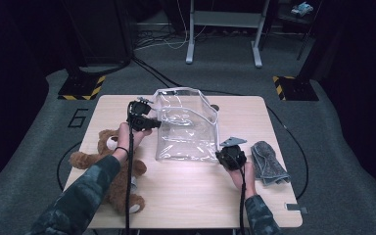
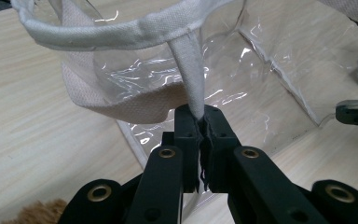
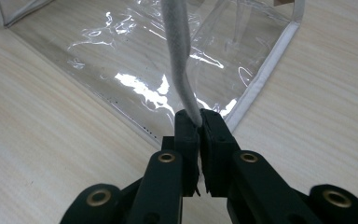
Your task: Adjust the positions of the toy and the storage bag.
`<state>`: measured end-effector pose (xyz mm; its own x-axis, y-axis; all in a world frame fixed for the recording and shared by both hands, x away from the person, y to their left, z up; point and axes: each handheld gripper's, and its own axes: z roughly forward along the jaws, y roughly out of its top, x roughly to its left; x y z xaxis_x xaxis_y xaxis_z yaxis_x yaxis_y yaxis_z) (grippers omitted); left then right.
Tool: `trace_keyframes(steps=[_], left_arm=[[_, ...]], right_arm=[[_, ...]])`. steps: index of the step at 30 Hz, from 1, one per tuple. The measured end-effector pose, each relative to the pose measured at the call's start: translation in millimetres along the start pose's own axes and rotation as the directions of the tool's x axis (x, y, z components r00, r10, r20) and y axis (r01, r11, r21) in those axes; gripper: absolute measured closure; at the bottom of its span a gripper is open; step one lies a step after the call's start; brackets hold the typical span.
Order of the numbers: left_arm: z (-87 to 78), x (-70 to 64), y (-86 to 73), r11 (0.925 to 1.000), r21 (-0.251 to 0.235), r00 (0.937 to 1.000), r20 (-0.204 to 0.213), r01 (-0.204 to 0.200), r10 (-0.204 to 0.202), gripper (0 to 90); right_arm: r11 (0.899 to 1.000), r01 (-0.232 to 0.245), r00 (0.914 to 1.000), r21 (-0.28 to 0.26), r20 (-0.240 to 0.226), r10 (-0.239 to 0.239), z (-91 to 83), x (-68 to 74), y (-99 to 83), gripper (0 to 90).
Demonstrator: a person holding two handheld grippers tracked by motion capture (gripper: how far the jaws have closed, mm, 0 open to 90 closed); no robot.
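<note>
A clear plastic bag (image 1: 186, 128) stands mid-table, its white strap pinched by the left gripper (image 1: 144, 121) at nine o'clock and by the right gripper (image 1: 229, 155) at four o'clock; bare tabletop (image 1: 186, 196) lies open toward six. A teddy bear (image 1: 108, 164) sits partly hidden under the left forearm; a grey cloth (image 1: 269, 164) rests at three o'clock.

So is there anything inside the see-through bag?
Nothing shows inside the clear bag; the wooden table is visible through its walls. Glare and creases blur some spots.
</note>
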<state>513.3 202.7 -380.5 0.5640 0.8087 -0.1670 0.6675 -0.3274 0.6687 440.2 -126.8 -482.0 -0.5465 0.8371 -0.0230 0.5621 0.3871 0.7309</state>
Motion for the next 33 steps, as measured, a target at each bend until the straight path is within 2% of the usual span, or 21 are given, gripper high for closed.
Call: trace_keyframes(steps=[1,2,3,4,6,9,13,17,21,22,23,28,31,33], left_arm=[[-0.8,-1.3,-1.3,1.0,0.003,0.9999,0.012,-0.001,0.001,85.4],[-2.1,-2.7,-2.4,1.0,0.0,0.9998,0.021,-0.002,0.002,84.7],[-4.0,-3.6,-2.5,1.0,0.0,0.9996,0.029,-0.002,0.002,81.6],[-5.9,-3.7,-1.8,1.0,0.001,0.9996,0.025,-0.009,0.009,73.4],[-11.6,-1.9,0.0,0.9999,-0.005,0.9998,0.016,-0.009,0.009,60.7],[-21.4,2.2,4.0,0.9996,-0.028,1.0,-0.005,0.002,-0.002,47.8],[-32.4,10.1,9.9,0.9981,-0.056,0.9996,-0.006,0.026,-0.026,38.7],[-39.4,17.9,16.1,0.9964,-0.078,0.9995,-0.003,0.032,-0.032,34.5],[-42.8,24.3,24.2,0.9923,-0.111,0.9983,-0.012,0.056,-0.058,31.7],[-43.2,26.5,27.3,0.9898,-0.122,0.9969,-0.02,0.073,-0.076,31.2],[-43.6,28.5,29.8,0.9893,-0.127,0.9966,-0.03,0.072,-0.076,30.3],[-37.3,38.9,44.4,0.9873,-0.127,0.9923,-0.067,0.095,-0.104,29.2],[-29.9,43.7,51.5,0.9879,-0.107,0.9887,-0.086,0.113,-0.122,29.2],[-25.0,44.4,54.4,0.9885,-0.105,0.9873,-0.104,0.109,-0.12,29.7]], right_arm=[[1.0,0.005,1.0,-0.003,-0.005,-0.005,-2.0,-2.2,-2.0,82.7],[1.0,-0.014,0.9999,-0.003,-0.011,0.014,-4.2,-3.0,-3.9,80.9],[1.0,0.001,0.9999,-0.011,-0.016,-0.001,-6.9,-6.4,-5.5,77.3],[1.0,-0.017,0.9997,-0.016,-0.016,0.016,-9.0,-7.1,-5.4,72.1],[1.0,-0.02,0.9993,-0.022,-0.032,0.019,-13.8,-11.3,-4.0,69.2],[0.999,-0.028,0.9989,-0.03,-0.039,0.027,-22.6,-14.9,1.4,64.8],[0.998,-0.037,0.9983,-0.054,-0.047,0.035,-35.8,-20.5,11.0,61.7],[0.993,-0.054,0.9968,-0.105,-0.066,0.047,-58.7,-27.7,21.4,54.8],[0.988,-0.053,0.9979,-0.142,-0.046,0.046,-79.5,-35.1,36.8,50.5],[0.988,-0.05,0.9982,-0.147,-0.039,0.045,-82.3,-36.7,40.6,50.3],[0.986,-0.048,0.9985,-0.158,-0.031,0.044,-86.0,-39.4,47.2,50.4],[0.982,-0.047,0.9989,-0.181,-0.014,0.045,-94.6,-45.5,77.5,51.9],[0.982,-0.039,0.9992,-0.185,-0.014,0.037,-94.4,-47.5,96.4,54.4],[0.983,-0.043,0.999,-0.18,-0.022,0.04,-90.4,-47.0,111.8,54.1]])
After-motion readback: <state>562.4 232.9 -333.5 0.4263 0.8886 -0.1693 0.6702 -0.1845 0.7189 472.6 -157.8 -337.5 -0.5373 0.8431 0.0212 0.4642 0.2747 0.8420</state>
